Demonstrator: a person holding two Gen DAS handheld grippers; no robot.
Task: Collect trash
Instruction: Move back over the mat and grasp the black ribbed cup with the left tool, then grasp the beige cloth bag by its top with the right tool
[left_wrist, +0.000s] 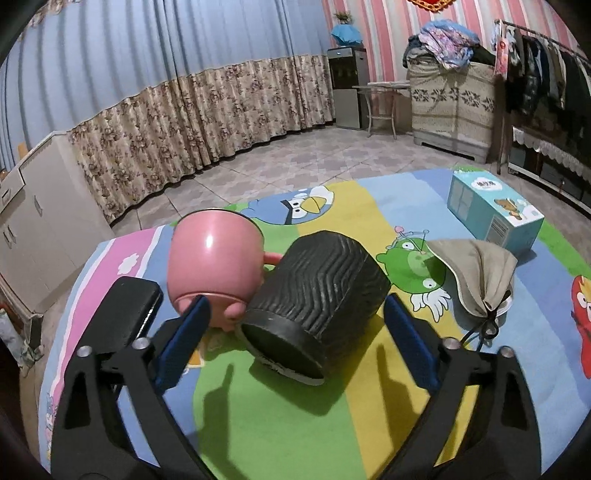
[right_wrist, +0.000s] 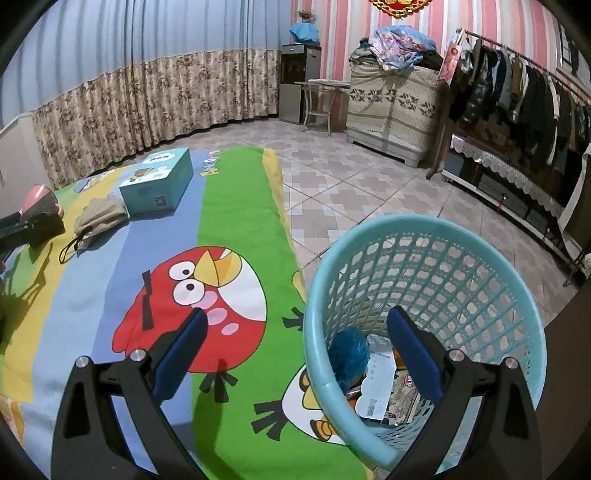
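Two grippers, both spread wide, holding nothing. Left gripper (left_wrist: 291, 321) straddles toppled black ribbed cup (left_wrist: 317, 299) leaning on pink mug (left_wrist: 214, 266). Risk: closing nudges mug or cup rolls away. Right gripper (right_wrist: 295, 332) hovers at teal basket (right_wrist: 317, 332) rim; could tip it.

Left gripper (left_wrist: 295, 317) and right gripper (right_wrist: 297, 328): matte black forked arms, silver round screw heads, flat blue textured pads (left_wrist: 183, 343) on each finger.
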